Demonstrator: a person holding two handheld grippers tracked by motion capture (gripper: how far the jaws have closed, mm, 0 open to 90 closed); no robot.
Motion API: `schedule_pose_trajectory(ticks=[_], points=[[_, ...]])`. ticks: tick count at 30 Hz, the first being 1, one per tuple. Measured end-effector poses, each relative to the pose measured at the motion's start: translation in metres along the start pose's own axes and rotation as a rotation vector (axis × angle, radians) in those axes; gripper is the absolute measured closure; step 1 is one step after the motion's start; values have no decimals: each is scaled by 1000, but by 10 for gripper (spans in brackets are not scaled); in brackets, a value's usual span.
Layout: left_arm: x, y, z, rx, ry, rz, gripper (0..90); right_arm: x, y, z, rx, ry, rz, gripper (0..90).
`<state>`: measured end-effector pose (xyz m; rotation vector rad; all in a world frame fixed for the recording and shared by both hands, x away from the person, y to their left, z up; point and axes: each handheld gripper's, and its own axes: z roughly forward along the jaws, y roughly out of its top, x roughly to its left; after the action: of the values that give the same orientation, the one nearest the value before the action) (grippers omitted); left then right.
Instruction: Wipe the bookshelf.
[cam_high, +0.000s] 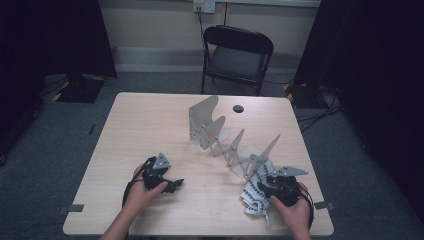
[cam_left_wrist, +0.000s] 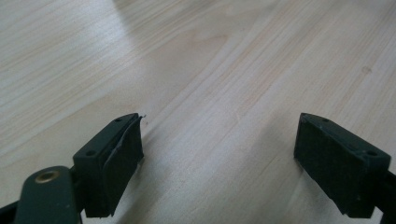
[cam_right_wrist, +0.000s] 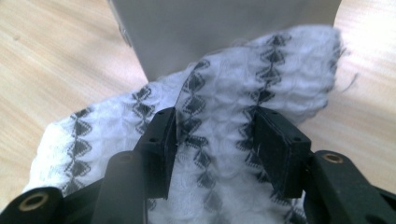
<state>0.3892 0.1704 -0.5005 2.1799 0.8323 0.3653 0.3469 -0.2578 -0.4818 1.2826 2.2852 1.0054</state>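
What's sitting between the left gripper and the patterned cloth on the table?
Bare wooden table. In the high view, nothing lies between the left gripper and the white patterned cloth under the right gripper; the folding metal rack stands farther back.

a pale wooden table (cam_high: 150, 125) bears a grey folding rack (cam_high: 225, 140) and a patterned white cloth (cam_high: 255, 192).

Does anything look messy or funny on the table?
Yes. The white cloth with black diamond patterns lies bunched in a heap against the near end of the grey metal zigzag rack, not flat. The right gripper straddles a fold of it.
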Motion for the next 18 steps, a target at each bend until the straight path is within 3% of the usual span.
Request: schedule_pose_trajectory(ticks=[5, 10, 15, 18], points=[[0, 0, 0, 0, 0, 0, 150, -2, -3, -8, -15, 2, 25, 401], [0, 0, 0, 1, 2, 4, 150, -14, -2, -19, -47, 0, 50, 336], [0, 0, 0, 0, 0, 0, 150, -21, -4, -17, -40, -16, 64, 240], [0, 0, 0, 0, 0, 0, 151, -22, -3, -17, -32, -29, 60, 226]])
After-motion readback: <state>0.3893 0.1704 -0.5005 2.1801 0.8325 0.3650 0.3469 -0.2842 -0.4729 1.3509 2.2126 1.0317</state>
